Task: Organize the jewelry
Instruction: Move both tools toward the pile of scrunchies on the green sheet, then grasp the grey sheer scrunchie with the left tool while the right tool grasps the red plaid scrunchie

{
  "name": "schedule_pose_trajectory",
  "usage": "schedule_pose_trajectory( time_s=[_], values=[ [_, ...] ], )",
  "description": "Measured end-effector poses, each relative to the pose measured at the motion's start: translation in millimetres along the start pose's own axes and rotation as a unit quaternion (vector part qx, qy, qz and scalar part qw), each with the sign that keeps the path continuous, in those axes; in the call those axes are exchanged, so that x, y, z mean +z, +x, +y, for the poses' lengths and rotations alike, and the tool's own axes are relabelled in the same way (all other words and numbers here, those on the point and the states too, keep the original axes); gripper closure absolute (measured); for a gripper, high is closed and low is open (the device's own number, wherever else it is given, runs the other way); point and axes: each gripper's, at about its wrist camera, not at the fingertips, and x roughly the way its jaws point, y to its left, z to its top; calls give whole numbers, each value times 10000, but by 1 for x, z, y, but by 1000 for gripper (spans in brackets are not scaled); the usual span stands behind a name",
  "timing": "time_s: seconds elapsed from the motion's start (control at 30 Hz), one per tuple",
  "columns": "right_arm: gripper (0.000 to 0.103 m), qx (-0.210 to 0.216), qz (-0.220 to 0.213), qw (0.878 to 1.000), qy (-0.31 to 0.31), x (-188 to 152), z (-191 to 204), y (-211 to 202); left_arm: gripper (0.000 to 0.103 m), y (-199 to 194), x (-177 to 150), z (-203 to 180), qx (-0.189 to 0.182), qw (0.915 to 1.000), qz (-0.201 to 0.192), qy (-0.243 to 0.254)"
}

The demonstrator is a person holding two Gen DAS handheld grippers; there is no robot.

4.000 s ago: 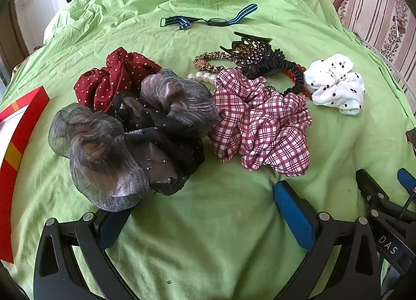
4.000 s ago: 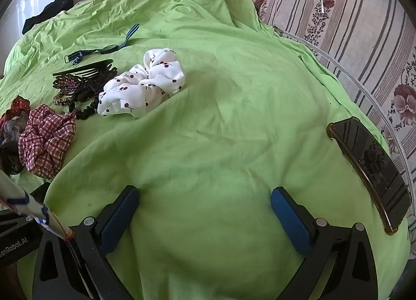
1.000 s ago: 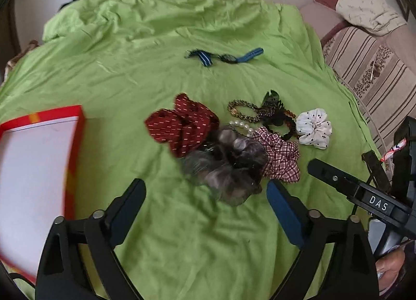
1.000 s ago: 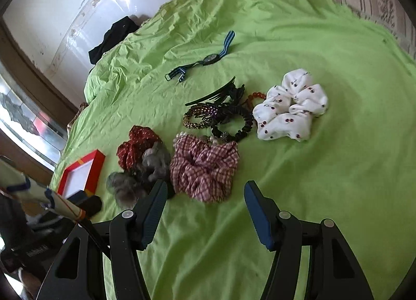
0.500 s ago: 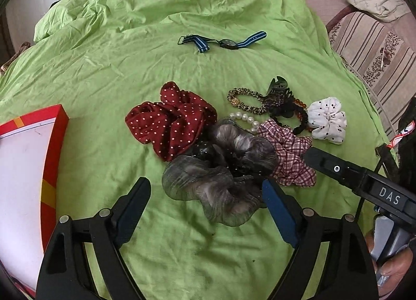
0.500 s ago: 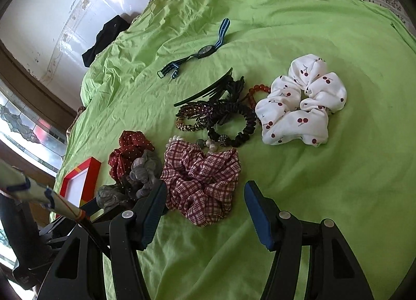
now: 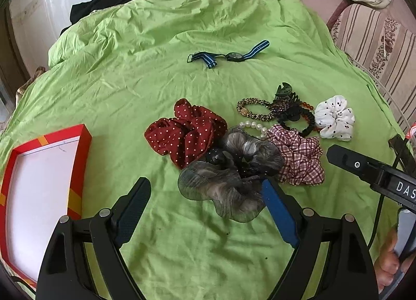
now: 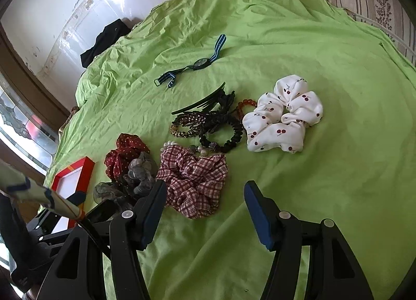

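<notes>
Spread over the whole bed: a green sheet [image 7: 145, 71], wrinkled toward its far edge. At the left edge of the sheet, a red tray [image 7: 41, 185] with white inside. Near the middle of the sheet, a heap of scrunchies: grey scrunchie [image 7: 228, 183] nearest, touching the red dotted scrunchie [image 7: 184, 133] and the checked scrunchie [image 7: 299, 157]. Toward the right edge, slightly apart, a white scrunchie [image 8: 283, 115] with cherries. Between these, black hair ties [image 8: 223, 128], a hair clip [image 7: 284, 91] and pearl beads [image 7: 252, 125], touching each other. Farther back, alone, a striped watch [image 7: 231, 56]. Left gripper [image 7: 205, 198] spread wide, holding nothing, right finger [image 7: 278, 209] beside the grey scrunchie. Right gripper [image 8: 205, 196] also wide and empty, above the checked scrunchie.
</notes>
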Motion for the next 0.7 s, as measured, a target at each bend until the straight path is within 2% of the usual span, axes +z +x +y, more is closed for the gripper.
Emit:
schedule_pose_trajectory(
  time_s=[0.2, 0.37, 0.6, 0.63, 0.67, 0.7],
  values=[
    [37, -130, -55, 9998, -115, -1, 5, -2, 17, -1, 0, 0, -4, 10000, -1, -54],
    [37, -139, -29, 9997, -184, -1, 9, 1, 26, 6, 0, 2, -48, 9998, 117, -119],
    [37, -62, 163, 9998, -59, 2, 9, 21, 31, 20, 1, 2, -133, 9994, 227, -210],
    [38, -57, 219, 9997, -30, 2, 9, 25, 42, 23, 0, 1, -153, 9994, 246, -209],
    [48, -13, 285, 9996, 9, 2, 8, 29, 62, 25, 0, 1, -185, 9992, 299, -205],
    [56, 40, 365, 9993, 43, 2, 7, 33, 75, 29, 0, 1, -239, 9987, 402, -213]
  ],
)
